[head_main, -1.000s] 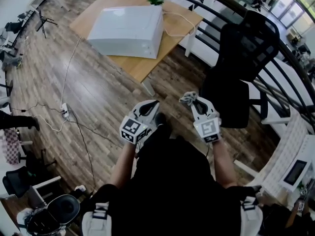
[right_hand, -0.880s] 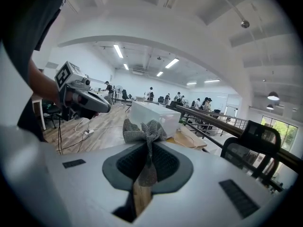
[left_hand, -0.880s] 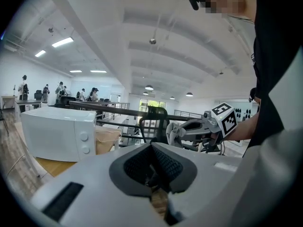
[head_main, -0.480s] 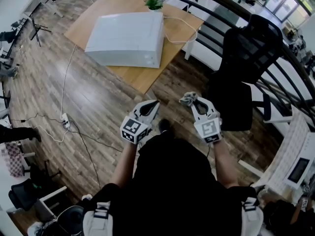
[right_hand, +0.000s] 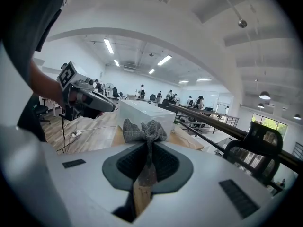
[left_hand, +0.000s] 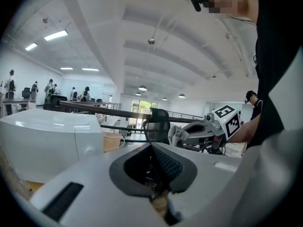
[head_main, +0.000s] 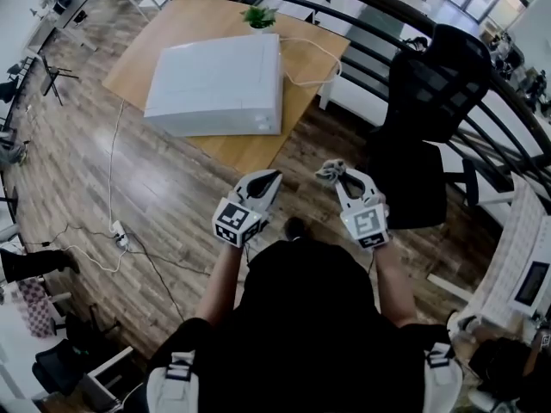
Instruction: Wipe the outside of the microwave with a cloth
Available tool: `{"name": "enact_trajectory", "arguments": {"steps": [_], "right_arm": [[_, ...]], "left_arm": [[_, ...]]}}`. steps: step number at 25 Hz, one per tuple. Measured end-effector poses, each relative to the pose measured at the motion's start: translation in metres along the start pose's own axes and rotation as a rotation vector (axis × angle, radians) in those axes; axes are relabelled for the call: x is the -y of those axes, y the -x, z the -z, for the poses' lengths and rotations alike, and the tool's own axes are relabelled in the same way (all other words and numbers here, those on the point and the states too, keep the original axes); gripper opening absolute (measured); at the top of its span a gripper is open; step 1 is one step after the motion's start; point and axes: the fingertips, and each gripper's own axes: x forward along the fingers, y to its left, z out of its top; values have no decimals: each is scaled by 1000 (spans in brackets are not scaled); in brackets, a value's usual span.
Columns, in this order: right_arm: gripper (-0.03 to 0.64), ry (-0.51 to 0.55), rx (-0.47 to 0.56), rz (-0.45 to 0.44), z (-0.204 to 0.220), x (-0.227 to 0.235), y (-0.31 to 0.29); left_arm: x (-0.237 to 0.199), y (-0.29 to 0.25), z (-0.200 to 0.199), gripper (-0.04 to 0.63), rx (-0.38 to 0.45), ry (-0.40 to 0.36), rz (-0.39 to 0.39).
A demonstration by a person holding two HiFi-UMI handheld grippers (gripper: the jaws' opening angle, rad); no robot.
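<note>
Cloth [head_main: 326, 173], grey and bunched, is sitting pinched between the closed jaws of the right gripper [head_main: 337, 176], while the left gripper [head_main: 265, 181] is keeping its jaws pressed together on nothing, and the white microwave [head_main: 215, 84] is resting on the wooden table [head_main: 250, 149] at eleven o'clock, well apart from both.

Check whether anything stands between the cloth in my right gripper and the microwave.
Nothing visible does. The right gripper grips the cloth short of the table; only bare floor and table edge lie before the microwave. The black chair stands off to the right.
</note>
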Motion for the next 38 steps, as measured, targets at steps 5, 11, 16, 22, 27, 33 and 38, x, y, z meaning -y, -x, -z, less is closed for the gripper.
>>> {"name": "enact_trajectory", "arguments": {"steps": [5,11,16,22,27,33,38], "right_arm": [[28,3,-10,3,-4,-3,-18],[28,-6,-16,-17,-10,-11,-36],[28,-16,-16,-43,-10,-14,-51],[28,-7,-5,-105,-12,-6,-84],[28,-9,5,-172,-22,13,-125],[28,13,10,-284,-28,23,-170],[28,9,2,-378,-26,22,-198]], "left_arm": [[-17,1,5,3,-8,10,8],[-34,8,10,3,-18,29,-1],[-45,9,9,3,-23,34,-23],[-63,4,6,3,-37,50,-64],[-90,-13,-9,3,-34,62,-106],[-116,-38,-32,3,-37,61,-154],[-133,-48,-35,3,-36,81,-213]]}}
